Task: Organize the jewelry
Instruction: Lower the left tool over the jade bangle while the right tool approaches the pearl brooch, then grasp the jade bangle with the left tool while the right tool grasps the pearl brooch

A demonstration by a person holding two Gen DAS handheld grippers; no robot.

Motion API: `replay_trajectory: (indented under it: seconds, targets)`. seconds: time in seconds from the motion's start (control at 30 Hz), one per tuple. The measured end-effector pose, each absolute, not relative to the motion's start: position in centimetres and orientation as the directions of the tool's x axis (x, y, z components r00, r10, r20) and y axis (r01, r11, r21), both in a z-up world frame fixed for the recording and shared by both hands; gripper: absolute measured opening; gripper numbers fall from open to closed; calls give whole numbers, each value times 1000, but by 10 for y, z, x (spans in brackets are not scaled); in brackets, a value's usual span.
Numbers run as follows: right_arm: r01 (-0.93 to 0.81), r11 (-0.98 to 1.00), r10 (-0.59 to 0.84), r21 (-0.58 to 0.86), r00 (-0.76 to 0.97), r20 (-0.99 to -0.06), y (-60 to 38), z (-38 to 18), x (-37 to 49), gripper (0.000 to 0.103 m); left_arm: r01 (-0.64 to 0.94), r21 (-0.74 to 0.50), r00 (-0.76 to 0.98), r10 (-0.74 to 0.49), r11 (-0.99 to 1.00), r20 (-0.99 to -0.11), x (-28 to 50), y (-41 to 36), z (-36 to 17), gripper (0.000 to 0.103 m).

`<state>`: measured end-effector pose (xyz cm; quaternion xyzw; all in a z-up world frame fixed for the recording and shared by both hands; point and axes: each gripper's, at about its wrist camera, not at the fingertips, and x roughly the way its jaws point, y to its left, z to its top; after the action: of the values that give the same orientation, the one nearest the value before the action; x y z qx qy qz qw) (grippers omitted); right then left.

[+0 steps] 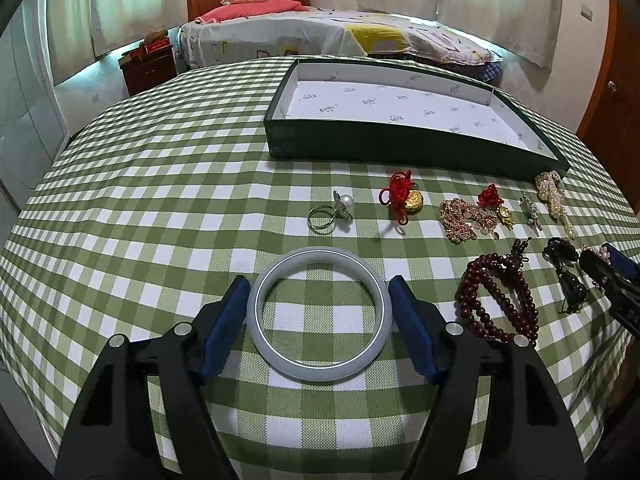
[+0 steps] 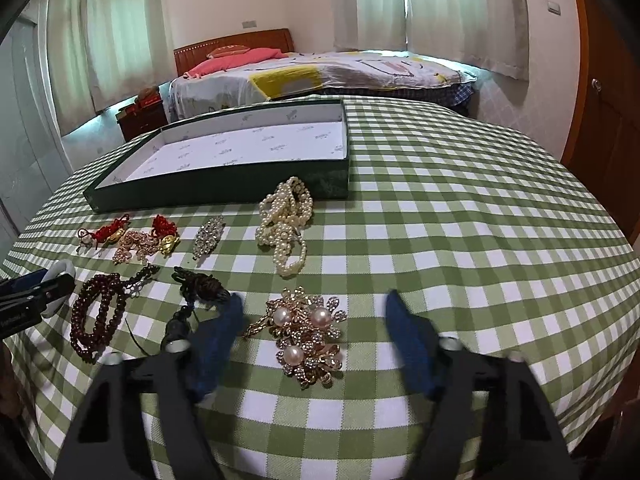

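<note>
**Jewelry laid out on a checked table, box waiting empty**

The table (image 1: 160,184) wears a green-and-white checked cloth and stands in a bedroom. Behind its far edge there is a bed (image 1: 320,36) with a patterned cover and a pink pillow, a dark bedside cabinet (image 1: 148,70), and pale curtains on the windows.

Near the far edge lies a shallow green box (image 1: 360,142) with white printed lining; nothing is in it.

The jewelry lies on the cloth on the near side of the box. The left gripper (image 1: 319,314) has its jaws spread around a pale jade bangle (image 1: 319,372) that lies flat near the near edge; the blue pads are just beside the rim, and I cannot tell if they touch it. The right gripper (image 2: 314,330) has its jaws spread on both sides of a gold pearl brooch (image 2: 306,338), clearly apart from it. A pearl necklace (image 2: 286,224) touches the box's front wall. Dark red beads (image 1: 498,304) lie between the two grippers.
</note>
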<state>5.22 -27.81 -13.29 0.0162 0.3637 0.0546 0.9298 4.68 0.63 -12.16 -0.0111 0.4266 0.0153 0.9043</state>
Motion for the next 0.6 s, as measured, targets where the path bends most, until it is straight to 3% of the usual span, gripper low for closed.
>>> replay_trajectory:
  seconds: [0.2, 0.3, 0.4, 0.47, 0.6]
  targets:
    - [-107, 993, 118, 59, 727, -676, -276, -132, 48, 53, -38, -17, 638, 12, 999, -770, 47, 7, -121, 69]
    - [-131, 990, 130, 51, 724, -678, -274, -131, 44, 39, -40, -19, 637, 11, 999, -770, 46, 8, -121, 69]
    - [-137, 989, 139, 57, 721, -679, -273, -131, 42, 36, -40, -21, 638, 9, 999, -770, 46, 7, -121, 69]
    - [-141, 987, 153, 73, 721, -676, -275, -130, 41, 27, -41, -27, 639, 6, 999, -769, 47, 8, -120, 69]
    - [-142, 986, 160, 82, 721, -674, -275, -130, 41, 26, -43, -33, 641, 3, 999, -768, 46, 9, -120, 69]
